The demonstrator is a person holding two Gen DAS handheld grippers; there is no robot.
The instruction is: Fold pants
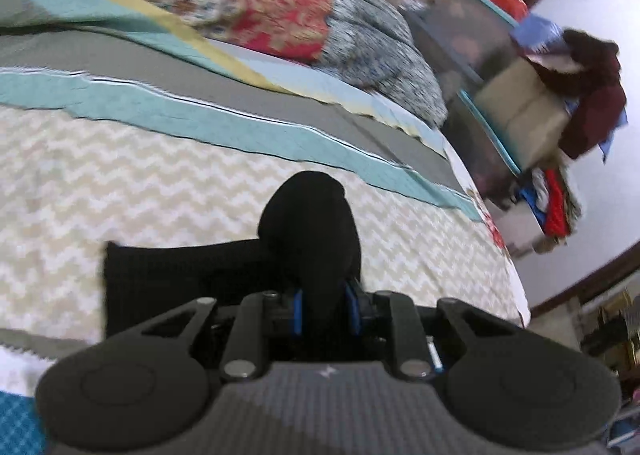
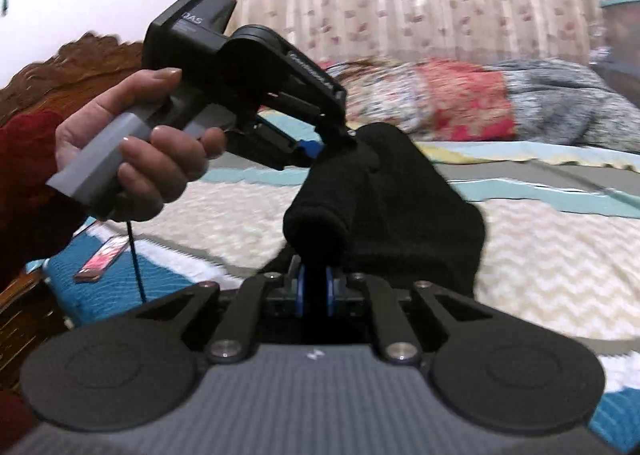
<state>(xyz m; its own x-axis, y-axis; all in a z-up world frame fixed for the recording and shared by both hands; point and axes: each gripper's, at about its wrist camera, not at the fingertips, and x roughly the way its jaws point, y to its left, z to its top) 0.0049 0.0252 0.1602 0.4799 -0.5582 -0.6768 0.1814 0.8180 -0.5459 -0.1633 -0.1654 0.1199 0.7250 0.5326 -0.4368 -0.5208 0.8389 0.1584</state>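
I am holding the black pants [image 2: 384, 195] lifted above the bed [image 2: 540, 255], and both of my grippers are pinching the cloth. My right gripper [image 2: 316, 291] is pressing its blue pads together on a bunched fold that is bulging forward just past the tips. My left gripper [image 1: 326, 305] is clamping another fold the same way; in the right view it is coming in from the upper left, touching the top of the same bundle. The two grips are sitting close together, so the fabric is hanging between and below them, its long axis impossible to judge while bunched. Neither gripper is nearer to the bed by any margin I can confirm.
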